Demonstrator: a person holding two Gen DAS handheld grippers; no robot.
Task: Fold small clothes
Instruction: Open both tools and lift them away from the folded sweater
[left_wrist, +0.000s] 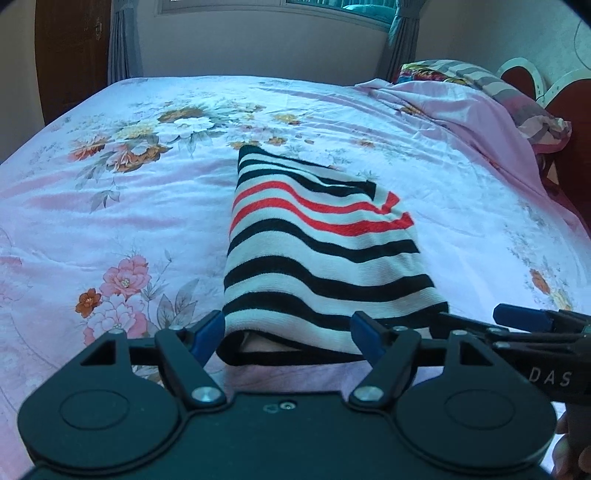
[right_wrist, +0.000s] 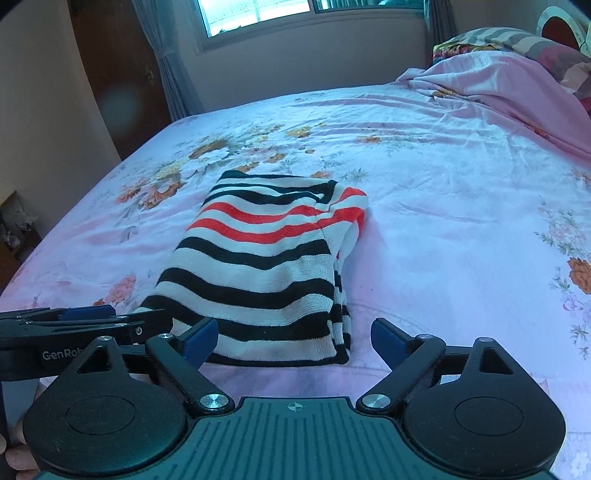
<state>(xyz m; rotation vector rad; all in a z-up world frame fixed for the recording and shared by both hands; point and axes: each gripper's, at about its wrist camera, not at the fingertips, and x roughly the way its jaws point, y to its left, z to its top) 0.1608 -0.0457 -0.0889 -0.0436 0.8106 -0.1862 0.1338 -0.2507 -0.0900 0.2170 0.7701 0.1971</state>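
The folded striped top (left_wrist: 317, 258) lies on the bed (left_wrist: 129, 206), its near hem just ahead of both grippers. The left gripper (left_wrist: 288, 332) and right gripper (right_wrist: 291, 339) stand released, grasping nothing.

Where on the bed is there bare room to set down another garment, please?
Bare sheet lies left of the striped garment, out to the bed edge, and right of it toward the rumpled pink quilt. It is crowded at the near hem, where the left tool and right tool hover open.
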